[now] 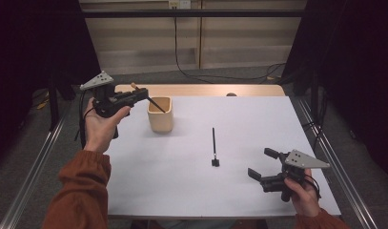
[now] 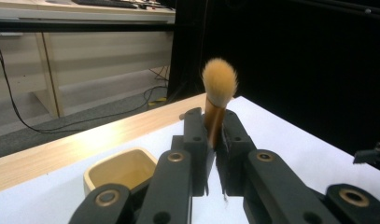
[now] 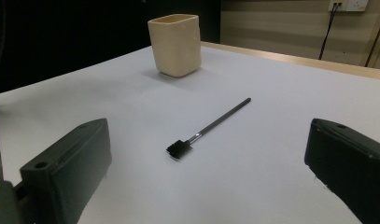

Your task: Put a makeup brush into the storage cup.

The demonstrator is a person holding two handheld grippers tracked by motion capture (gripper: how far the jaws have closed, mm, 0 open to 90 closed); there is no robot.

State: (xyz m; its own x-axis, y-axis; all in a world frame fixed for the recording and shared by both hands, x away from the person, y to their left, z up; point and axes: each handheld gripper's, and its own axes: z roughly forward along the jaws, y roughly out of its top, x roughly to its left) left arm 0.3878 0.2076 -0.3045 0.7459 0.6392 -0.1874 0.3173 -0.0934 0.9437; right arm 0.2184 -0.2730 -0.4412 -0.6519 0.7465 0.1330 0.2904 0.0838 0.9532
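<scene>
My left gripper is held above the table's far left, shut on a makeup brush. The brush's black handle slants down over the mouth of a cream square cup. In the left gripper view the jaws clamp the copper ferrule and the tan bristle head sticks up past my left gripper, with the cup below. A thin black brush lies flat mid-table. My right gripper rests open near the front right; the thin brush lies ahead of my right gripper, and the cup is beyond.
The white table top has a wooden strip along its far edge. Metal rails run along both sides. Cables trail across the floor behind the table. The other gripper shows at the right edge of the left gripper view.
</scene>
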